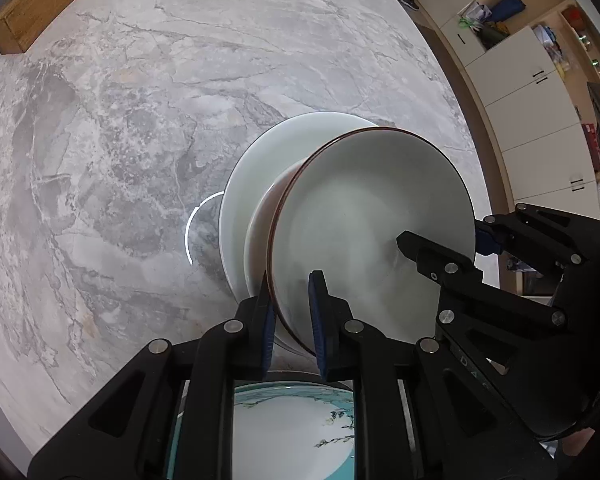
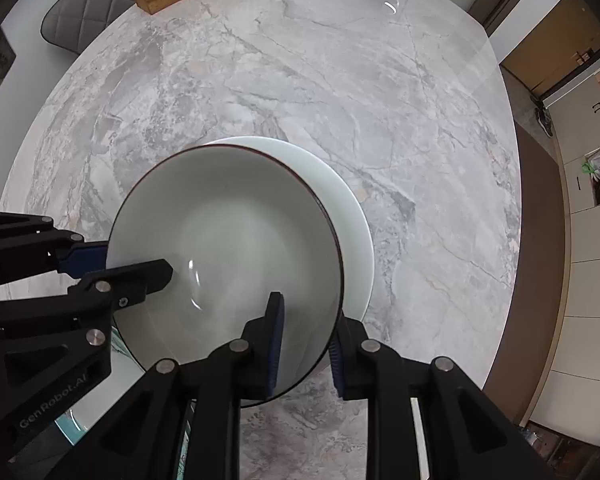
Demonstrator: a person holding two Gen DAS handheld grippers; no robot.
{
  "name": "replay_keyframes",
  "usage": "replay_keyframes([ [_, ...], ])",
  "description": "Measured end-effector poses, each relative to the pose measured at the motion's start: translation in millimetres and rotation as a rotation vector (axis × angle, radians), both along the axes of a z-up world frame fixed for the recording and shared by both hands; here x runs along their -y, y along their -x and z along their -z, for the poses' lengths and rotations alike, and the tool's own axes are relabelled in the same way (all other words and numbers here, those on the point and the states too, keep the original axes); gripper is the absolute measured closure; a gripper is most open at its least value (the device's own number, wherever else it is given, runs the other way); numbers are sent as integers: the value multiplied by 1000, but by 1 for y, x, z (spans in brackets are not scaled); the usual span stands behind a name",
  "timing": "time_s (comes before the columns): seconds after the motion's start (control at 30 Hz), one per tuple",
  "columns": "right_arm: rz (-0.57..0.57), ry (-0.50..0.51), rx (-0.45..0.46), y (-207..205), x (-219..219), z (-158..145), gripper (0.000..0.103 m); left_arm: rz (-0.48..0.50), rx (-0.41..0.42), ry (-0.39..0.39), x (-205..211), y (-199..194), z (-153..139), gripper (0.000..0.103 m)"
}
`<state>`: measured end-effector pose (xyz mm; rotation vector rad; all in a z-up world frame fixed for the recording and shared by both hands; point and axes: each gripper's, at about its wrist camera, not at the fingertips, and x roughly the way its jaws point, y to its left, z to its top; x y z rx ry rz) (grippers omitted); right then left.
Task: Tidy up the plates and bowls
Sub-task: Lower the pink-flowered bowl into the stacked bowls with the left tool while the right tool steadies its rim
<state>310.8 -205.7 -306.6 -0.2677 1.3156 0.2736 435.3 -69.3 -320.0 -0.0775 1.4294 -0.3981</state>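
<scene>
Bowl (image 2: 224, 248), brown-rimmed, sits above the pale plate (image 2: 348, 216) on the marble worktop (image 2: 300, 80). Your left claw (image 1: 292, 312) and right claw (image 2: 306, 344) each straddle its rim, narrowed on it from opposite sides. Open marble lies beyond; a patterned plate (image 1: 292, 432) lies near you.

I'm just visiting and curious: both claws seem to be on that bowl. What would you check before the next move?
1. Left gripper straddles the bowl rim: ok.
2. Right gripper straddles the rim on the other side: ok.
3. Both grips actually tight: cannot tell.
4. Bowl over the white plate: ok.
5. Bowl resting on the plate or lifted: cannot tell.
6. Patterned plate below the left gripper, out of the bowl's way: cannot tell.
</scene>
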Motion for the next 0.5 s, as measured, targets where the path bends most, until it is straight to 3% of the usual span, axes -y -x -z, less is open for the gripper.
replay_keyframes([
  [0.07, -5, 25, 14, 2, -4, 1, 78, 5, 7, -12, 3, -3, 0, 88],
  [0.17, 3, 12, 0, 1, -4, 5, 64, 11, 24, -33, 6, -2, 0, 87],
  [0.23, 11, 12, 2, 1, -4, 7, 61, 8, 34, -42, 7, -2, 0, 87],
  [0.27, 18, 1, -3, 0, -3, 8, 60, 3, 36, -39, 6, -2, 0, 87],
  [0.33, 39, -17, -6, -1, 1, 9, 49, -4, 36, -26, 5, -2, 1, 86],
  [0.4, 41, -18, 8, -1, 4, 7, 46, -14, 34, -10, 2, -3, 1, 85],
  [0.5, 48, -21, 19, -3, 7, 5, 26, -28, 46, 2, -1, -4, -2, 79],
])
